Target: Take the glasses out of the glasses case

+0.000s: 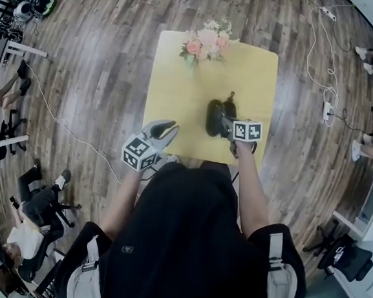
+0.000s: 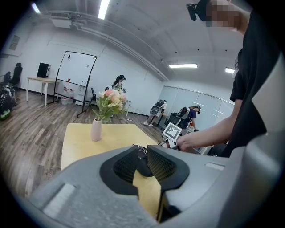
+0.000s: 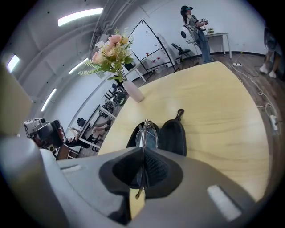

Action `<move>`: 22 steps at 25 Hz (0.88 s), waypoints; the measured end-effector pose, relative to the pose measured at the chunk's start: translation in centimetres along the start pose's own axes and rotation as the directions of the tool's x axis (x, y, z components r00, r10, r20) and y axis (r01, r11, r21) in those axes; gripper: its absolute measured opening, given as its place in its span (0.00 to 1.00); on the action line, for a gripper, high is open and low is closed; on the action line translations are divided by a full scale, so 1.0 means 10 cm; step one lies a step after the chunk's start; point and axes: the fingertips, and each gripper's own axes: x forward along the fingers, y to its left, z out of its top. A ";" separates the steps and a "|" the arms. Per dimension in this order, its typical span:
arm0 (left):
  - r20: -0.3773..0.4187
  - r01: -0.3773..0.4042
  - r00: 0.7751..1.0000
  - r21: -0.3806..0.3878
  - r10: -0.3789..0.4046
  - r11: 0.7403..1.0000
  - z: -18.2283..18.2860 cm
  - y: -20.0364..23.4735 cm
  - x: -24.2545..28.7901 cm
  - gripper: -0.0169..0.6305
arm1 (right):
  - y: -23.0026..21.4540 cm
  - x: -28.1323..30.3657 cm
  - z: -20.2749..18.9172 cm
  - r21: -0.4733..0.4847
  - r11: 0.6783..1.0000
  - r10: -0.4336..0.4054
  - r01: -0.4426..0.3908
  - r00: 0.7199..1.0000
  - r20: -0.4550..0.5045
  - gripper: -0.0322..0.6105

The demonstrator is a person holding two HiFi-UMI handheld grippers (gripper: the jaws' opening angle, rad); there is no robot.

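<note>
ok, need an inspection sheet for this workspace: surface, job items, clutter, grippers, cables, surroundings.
Surface: yellow table, standing on a wood floor.
Job's things: glasses case lies open on the table; folded glasses are held at its open half. Whether they are fully clear of it cannot be told.
Clutter: vase of flowers at the table's far edge; nothing else seen.
Grippers: right gripper shut on the glasses; left gripper open and empty, near the table's near edge.
Cables: white cable on the floor to the left; power strip with a white lead to the right; nothing seen on the table.
Surroundings: people seated at the room's edges; whiteboard.
</note>
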 end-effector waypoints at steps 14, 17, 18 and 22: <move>0.054 -0.030 0.998 -0.006 0.030 1.000 -0.19 -0.04 -0.42 0.14 | 0.32 -0.18 -0.06 -0.037 0.999 -0.021 0.023 0.998 0.065 0.08; 0.061 -0.032 0.998 0.002 0.031 1.000 -0.20 -0.03 -0.49 0.14 | 0.40 -0.21 -0.06 -0.047 0.999 -0.015 0.019 0.996 0.088 0.08; 0.063 -0.034 0.997 0.004 0.033 0.999 -0.21 -0.03 -0.53 0.14 | 0.44 -0.22 -0.06 -0.052 0.998 -0.015 0.020 0.995 0.097 0.08; 0.068 -0.048 0.997 0.007 0.047 0.999 -0.25 -0.06 -0.79 0.14 | 0.66 -0.28 -0.10 -0.076 0.996 -0.030 0.041 0.990 0.138 0.08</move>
